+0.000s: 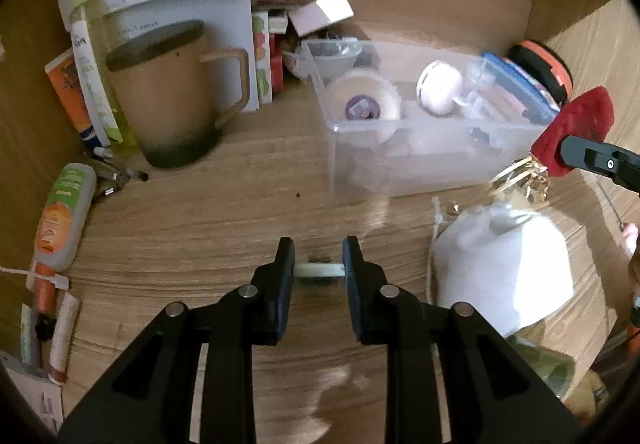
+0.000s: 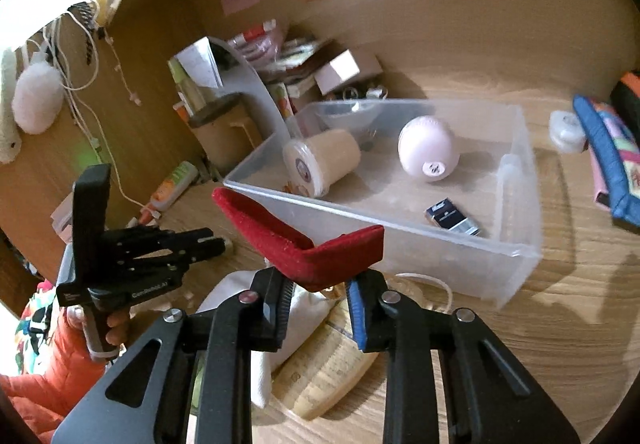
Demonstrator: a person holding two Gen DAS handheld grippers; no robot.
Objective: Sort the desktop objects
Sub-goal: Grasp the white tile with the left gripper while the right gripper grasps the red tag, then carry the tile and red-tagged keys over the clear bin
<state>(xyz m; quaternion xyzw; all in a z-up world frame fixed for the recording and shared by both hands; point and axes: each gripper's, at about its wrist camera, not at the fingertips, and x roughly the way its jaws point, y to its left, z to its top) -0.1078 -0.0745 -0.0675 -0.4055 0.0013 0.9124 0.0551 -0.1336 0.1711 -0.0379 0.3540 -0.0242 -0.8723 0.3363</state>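
Note:
My left gripper (image 1: 319,256) is shut on a small pale stick-shaped object (image 1: 319,270), low over the wooden desk. It also shows in the right wrist view (image 2: 218,238). My right gripper (image 2: 318,284) is shut on a red velvet box (image 2: 304,244), open like a hinged case, held just in front of the clear plastic bin (image 2: 516,276). The red box also shows at the right of the left wrist view (image 1: 576,127). The bin (image 1: 332,147) holds a cream jar (image 2: 322,161), a pink egg-shaped item (image 2: 426,147) and a small dark box (image 2: 452,219).
A white drawstring pouch (image 1: 504,268) lies right of my left gripper. A brown mug (image 1: 172,91), papers and books stand at back left. A tube (image 1: 64,215) lies at the left. A blue-edged pouch (image 2: 608,147) and a small white case (image 2: 566,129) sit right of the bin.

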